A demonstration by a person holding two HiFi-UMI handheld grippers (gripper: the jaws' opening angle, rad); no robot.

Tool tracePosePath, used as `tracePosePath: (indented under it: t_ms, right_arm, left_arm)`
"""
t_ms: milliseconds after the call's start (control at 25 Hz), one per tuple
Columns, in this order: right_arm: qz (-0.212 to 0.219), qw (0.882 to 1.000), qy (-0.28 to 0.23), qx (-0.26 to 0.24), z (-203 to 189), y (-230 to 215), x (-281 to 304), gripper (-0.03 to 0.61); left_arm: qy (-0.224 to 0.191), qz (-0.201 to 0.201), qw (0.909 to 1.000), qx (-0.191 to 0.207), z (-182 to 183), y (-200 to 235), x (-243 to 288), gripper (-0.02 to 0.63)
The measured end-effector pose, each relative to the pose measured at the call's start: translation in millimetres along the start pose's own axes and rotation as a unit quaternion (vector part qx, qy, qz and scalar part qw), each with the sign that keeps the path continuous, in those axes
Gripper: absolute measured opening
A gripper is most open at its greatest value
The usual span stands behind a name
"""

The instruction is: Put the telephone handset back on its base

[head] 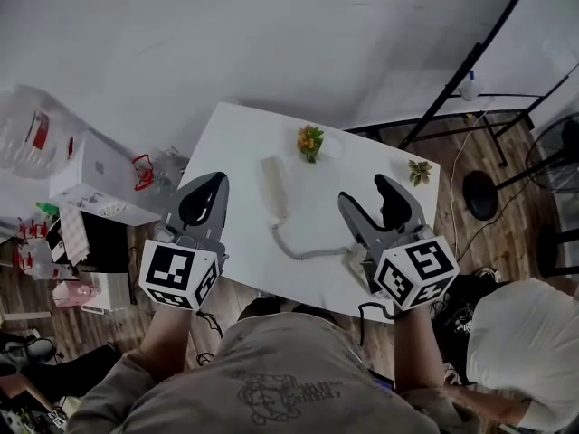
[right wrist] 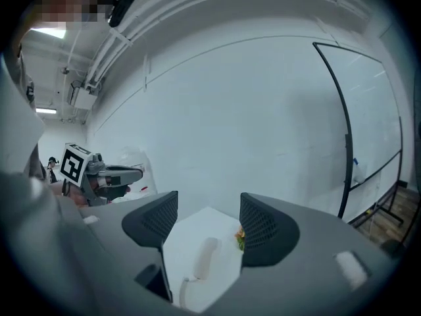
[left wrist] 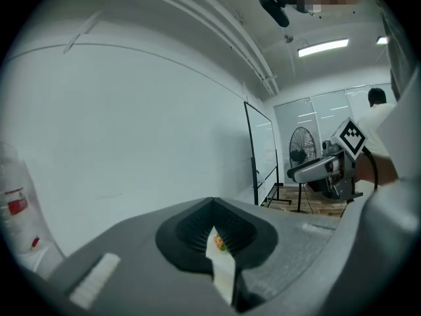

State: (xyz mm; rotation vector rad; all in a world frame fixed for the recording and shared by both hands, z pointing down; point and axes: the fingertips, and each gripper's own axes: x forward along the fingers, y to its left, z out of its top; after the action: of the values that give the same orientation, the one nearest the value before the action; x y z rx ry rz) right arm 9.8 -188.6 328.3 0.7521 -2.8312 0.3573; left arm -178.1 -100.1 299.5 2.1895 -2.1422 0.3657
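Room: white walls, wood floor, and a white desk (head: 244,143) below me.

- Base (head: 356,262): nearest, just under my right tongs (head: 371,199) and largely hidden by them.
- Right tongs: spread, with nothing between them.
- Left tongs (head: 210,188): pressed together and empty, over the desk's left edge.
- Coiled cord (head: 303,254): runs from the base forward, between the two tongs.
- Handset (head: 274,186): lies flat on the desk, off its base, ahead and left of the right tongs.
- Two small plants (head: 310,141): farther ahead.

Risk, as I judge it: the smooth, rounded handset could slip from a shallow pinch. The cord could snag, or go taut and drag the base.
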Motion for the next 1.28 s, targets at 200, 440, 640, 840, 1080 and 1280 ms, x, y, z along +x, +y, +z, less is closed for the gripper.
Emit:
tracePosePath:
  t_ms: [200,440,640,840,1080,1280]
  right_arm:
    - [0.007,0.999,0.04,0.013,-18,6,56,0.311]
    - [0.017,0.995,0.094,0.01,-60,24,121,0.311]
    - [0.022,0.988,0.153,0.013,-111,30,169,0.313]
    - [0.016,0.977,0.212,0.017,-166,31,207,0.314]
    - [0.015,0.96,0.278,0.015,-231,32,243,0.314]
    - [0.005,0.945,0.324,0.042,-283,28,263,0.314]
  left_arm:
    - [0.019,0.002,0.9998,0.002,-17,18,11,0.0]
    - [0.052,-0.001,0.9985,-0.013,-54,34,18,0.0]
    - [0.087,-0.004,0.9957,-0.03,-94,46,25,0.0]
    - [0.129,-0.013,0.9898,-0.058,-140,52,30,0.0]
    - [0.164,-0.026,0.9838,-0.069,-182,55,40,0.0]
    - [0.185,-0.031,0.9798,-0.07,-211,55,45,0.0]
